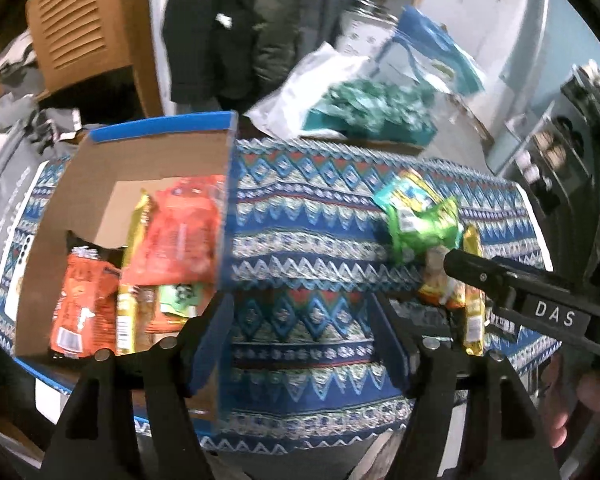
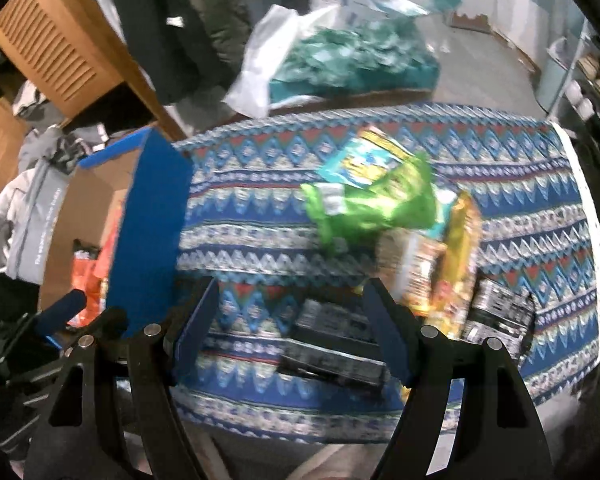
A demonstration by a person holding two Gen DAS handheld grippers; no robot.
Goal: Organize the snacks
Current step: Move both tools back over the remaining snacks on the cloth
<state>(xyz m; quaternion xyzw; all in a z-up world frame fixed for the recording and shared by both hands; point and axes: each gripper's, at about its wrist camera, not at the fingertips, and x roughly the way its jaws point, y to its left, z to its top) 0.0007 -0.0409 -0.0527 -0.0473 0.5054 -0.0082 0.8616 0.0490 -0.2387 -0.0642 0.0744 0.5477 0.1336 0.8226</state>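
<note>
Snacks are lying in two groups around the blue cardboard box (image 1: 148, 216): orange packets (image 1: 172, 228) are sitting inside it, while a green bag (image 2: 372, 200), a golden packet (image 2: 456, 256) and dark packets (image 2: 332, 344) are resting on the patterned surface (image 1: 300, 216) to the right of the box. The left gripper (image 1: 300, 344) is hovering beside the box wall with its fingers (image 1: 210, 340) released and nothing between them. The right gripper (image 2: 292, 332) is hanging over the dark packets, farther right of the box, its fingers (image 2: 388, 332) spread apart and grasping nothing.
</note>
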